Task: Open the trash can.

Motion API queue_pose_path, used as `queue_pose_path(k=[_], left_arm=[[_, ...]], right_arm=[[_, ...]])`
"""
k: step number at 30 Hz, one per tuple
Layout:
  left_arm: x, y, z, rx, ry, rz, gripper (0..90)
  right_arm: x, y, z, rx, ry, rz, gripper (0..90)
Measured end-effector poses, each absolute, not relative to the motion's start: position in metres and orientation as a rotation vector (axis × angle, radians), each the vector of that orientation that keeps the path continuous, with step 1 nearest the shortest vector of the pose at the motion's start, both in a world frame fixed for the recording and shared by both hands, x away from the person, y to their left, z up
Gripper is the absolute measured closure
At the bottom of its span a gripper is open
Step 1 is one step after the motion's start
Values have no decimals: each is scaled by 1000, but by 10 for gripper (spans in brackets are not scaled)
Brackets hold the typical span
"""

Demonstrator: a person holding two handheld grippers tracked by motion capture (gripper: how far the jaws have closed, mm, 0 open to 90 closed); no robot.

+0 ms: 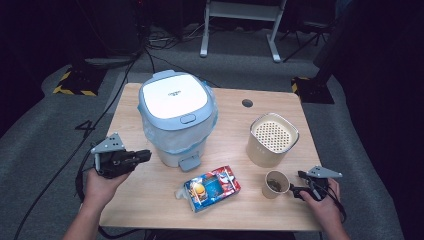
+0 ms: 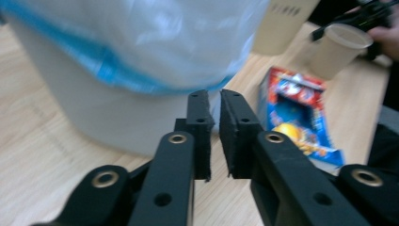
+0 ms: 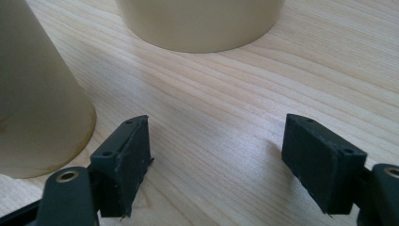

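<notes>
A: Item one, left gripper (image 1: 142, 156): near the table's (image 1: 150, 200) left edge, jaws drawn almost together with a thin slit between the pads and nothing in it. It points at the bin's side.

B: Item two, the pedal bin (image 1: 175, 117): white body, pale blue lid shut, clear liner bag (image 2: 155, 42) bulging out under the rim. It stands toward the back-left of the table, pedal facing the front edge.

A: Item three, right gripper (image 1: 295, 190): near the front-right corner, jaws parted about halfway, empty (bare wood between the pads). The paper cup (image 1: 275, 184) sits just to its left, apart from the nearer pad.

B: Item four, snack packet (image 1: 212, 188): flat near the front edge, centre, crumpled at one end. Item five, cream canister (image 1: 271, 140) with a perforated top: right side, behind the cup.

A: Risks, as I judge them. The left gripper's nearly closed jaws could snag or tear the liner if pushed into it, since the film hangs loose right ahead of the tips.

B: And the cup looks light and has something dark inside; a sideways nudge from the nearer right pad could tip it, spilling across the front edge.

A: The bin's lid also needs the pedal; pressing off-centre could slide the bin back.
</notes>
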State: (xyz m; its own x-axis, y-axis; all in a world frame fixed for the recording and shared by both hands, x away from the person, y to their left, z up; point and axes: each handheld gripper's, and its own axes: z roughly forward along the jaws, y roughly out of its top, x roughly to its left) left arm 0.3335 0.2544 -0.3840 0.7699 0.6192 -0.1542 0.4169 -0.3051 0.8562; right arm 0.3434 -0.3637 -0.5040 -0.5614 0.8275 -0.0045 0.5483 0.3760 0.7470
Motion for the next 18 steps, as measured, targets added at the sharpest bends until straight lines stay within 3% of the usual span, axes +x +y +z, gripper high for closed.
queue_pose_path(k=[3, 18], left_arm=[[336, 254, -375, 1923, 746, 227, 895], [345, 246, -331, 1796, 531, 164, 900]], right_arm=[[343, -364, -504, 1196, 2263, 1012, 244], [343, -364, -504, 1196, 2263, 1012, 244]])
